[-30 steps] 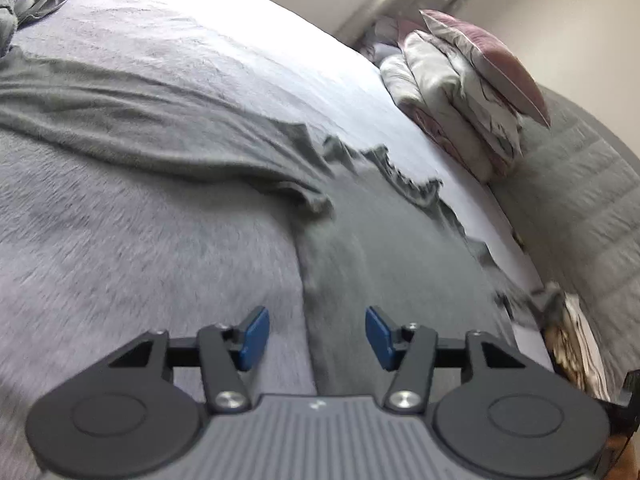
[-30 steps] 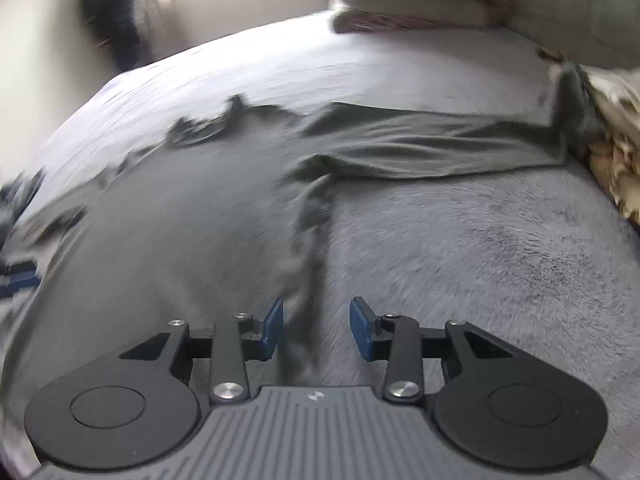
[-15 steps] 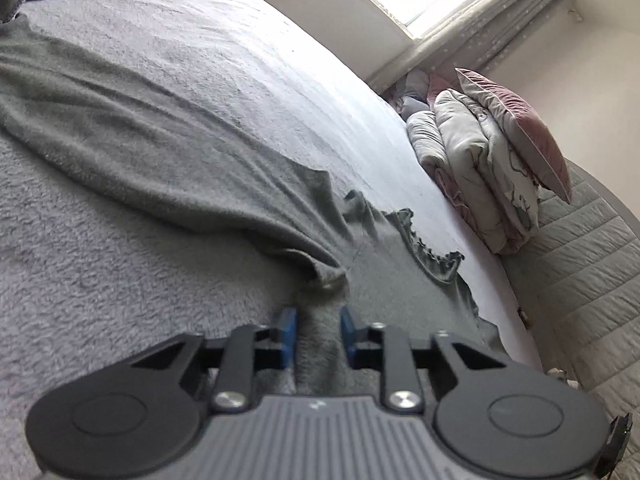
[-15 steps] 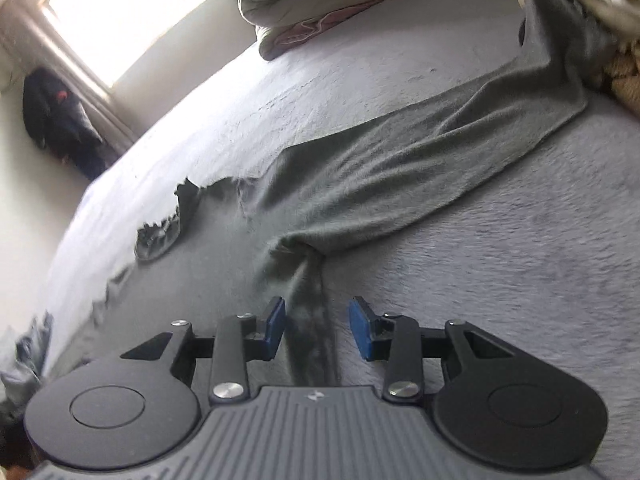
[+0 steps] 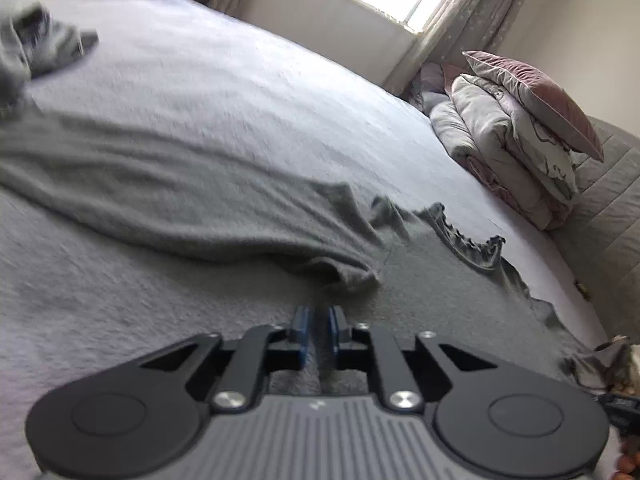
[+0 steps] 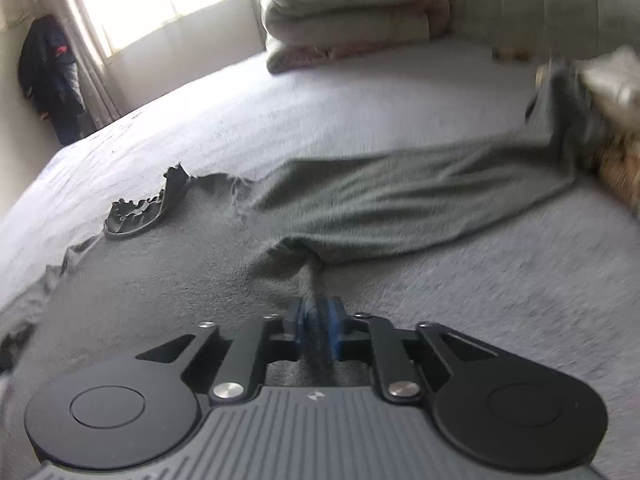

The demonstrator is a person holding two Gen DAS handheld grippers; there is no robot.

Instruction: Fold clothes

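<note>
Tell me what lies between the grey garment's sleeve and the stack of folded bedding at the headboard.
Only bare bedspread lies between the sleeve and the stacked bedding; the left wrist view shows it, and the right wrist view agrees.

No readable text, label, brand name, number or sign anywhere; only a small pale emblem, no letters, on each tool's ribbed grey housing.

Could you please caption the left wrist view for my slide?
Left gripper pinching a long-sleeved grey knit top spread across a pale grey bedspread.
</note>
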